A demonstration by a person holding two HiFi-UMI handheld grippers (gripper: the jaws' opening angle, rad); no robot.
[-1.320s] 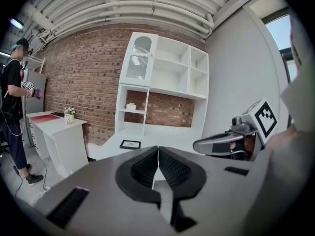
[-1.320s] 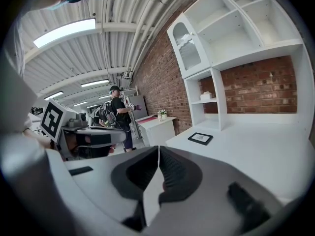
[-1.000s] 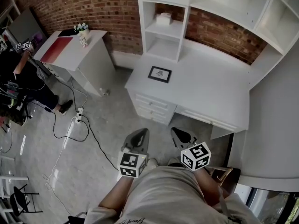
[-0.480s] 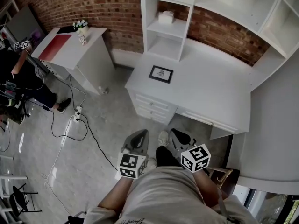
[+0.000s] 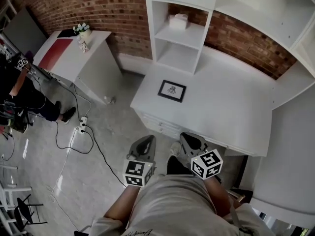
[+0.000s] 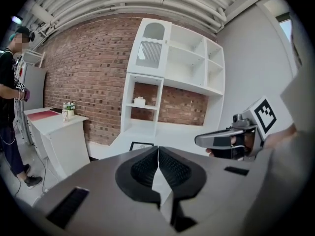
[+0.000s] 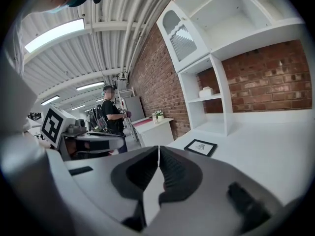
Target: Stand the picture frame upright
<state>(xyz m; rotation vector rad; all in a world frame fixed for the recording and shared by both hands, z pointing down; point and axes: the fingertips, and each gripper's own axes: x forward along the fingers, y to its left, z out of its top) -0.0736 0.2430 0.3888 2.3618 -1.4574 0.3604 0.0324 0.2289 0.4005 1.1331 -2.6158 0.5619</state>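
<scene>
Unless the shut, empty left claw (image 5: 144, 142) and right claw (image 5: 190, 141) are opened, the flat black-rimmed rectangular picture frame (image 5: 172, 90) could be shoved (not lifted) across the white counter (image 5: 226, 107).

Black picture frame (image 5: 172, 90) on white desk (image 5: 231, 107), red brick wall (image 5: 93, 9)

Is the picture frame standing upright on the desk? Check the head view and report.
No, the picture frame lies flat and face up on the white desk.
</scene>
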